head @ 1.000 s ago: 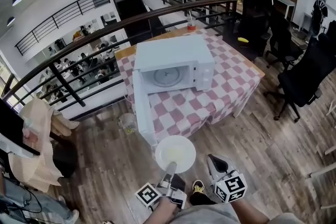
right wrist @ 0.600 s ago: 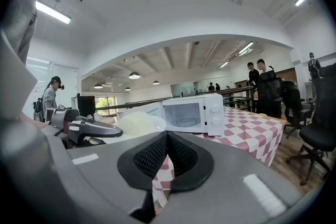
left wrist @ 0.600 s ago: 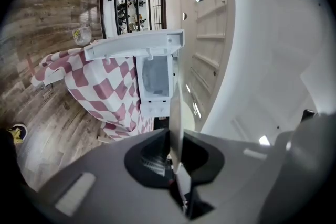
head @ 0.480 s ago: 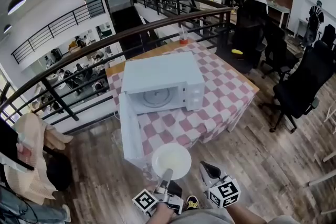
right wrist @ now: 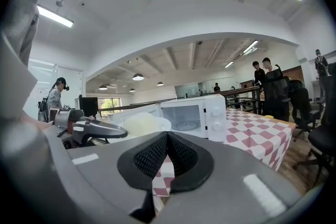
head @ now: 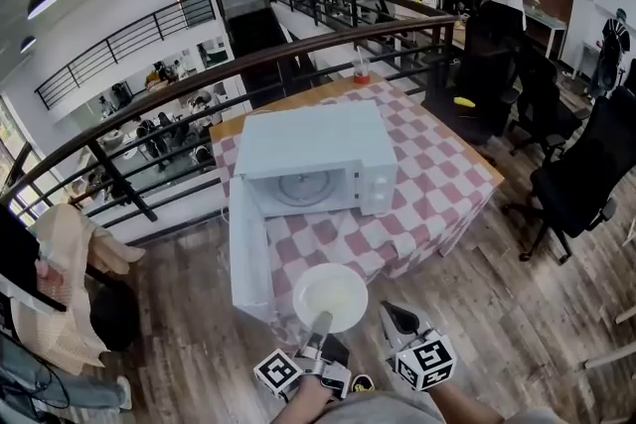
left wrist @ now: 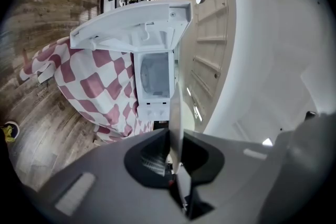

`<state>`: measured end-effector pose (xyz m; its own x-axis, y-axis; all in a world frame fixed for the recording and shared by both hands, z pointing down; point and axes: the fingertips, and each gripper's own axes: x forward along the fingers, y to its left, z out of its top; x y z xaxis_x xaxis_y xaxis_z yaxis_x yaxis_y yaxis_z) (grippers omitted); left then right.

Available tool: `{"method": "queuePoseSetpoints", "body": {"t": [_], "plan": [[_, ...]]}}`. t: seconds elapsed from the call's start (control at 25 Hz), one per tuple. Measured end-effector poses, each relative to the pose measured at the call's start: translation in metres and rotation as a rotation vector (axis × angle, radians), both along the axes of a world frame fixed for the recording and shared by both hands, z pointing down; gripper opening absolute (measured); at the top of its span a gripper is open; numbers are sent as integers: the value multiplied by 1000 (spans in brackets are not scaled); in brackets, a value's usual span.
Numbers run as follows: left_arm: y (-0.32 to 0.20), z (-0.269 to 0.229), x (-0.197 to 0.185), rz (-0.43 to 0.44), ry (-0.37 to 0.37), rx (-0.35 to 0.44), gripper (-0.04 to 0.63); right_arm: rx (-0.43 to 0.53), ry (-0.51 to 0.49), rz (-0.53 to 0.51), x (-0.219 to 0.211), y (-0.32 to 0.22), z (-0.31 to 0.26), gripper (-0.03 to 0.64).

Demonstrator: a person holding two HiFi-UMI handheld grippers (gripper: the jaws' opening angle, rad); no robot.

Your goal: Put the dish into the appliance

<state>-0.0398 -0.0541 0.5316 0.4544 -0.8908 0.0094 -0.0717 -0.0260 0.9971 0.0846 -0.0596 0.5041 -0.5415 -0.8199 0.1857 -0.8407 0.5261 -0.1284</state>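
Observation:
A white plate (head: pixel 330 297) is held flat by its near rim in my left gripper (head: pixel 319 325), which is shut on it. The plate hangs just in front of the table's near edge, below the white microwave (head: pixel 316 159), whose door (head: pixel 250 248) swings open to the left. In the left gripper view the plate (left wrist: pixel 176 128) shows edge-on between the pads, pointing at the microwave's cavity (left wrist: pixel 155 76). My right gripper (head: pixel 395 315) hovers to the right of the plate, shut on nothing. In the right gripper view its pads (right wrist: pixel 167 140) meet, with the plate (right wrist: pixel 142 124) at its left.
The microwave stands on a table with a red-and-white checked cloth (head: pixel 437 174). A bottle (head: pixel 362 70) stands at the table's far edge by a dark railing (head: pixel 199 74). Black office chairs (head: pixel 581 179) stand at the right. A draped cloth (head: pixel 70 283) is at the left. People stand far behind.
The table and the microwave have drawn closer in the head view. The plate, still in the left gripper, has come up to the table's near edge by the open door.

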Motion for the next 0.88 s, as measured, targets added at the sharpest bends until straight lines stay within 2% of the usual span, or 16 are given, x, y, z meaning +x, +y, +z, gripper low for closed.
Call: {"method": "queuePoseSetpoints", "body": {"t": [0.4, 0.88], "plan": [[-11, -2, 5, -27, 11, 6, 28, 10, -4, -36, -2, -10, 0, -2], [-16, -9, 11, -15, 21, 17, 28, 19, 3, -36, 3, -13, -1, -2]]}}
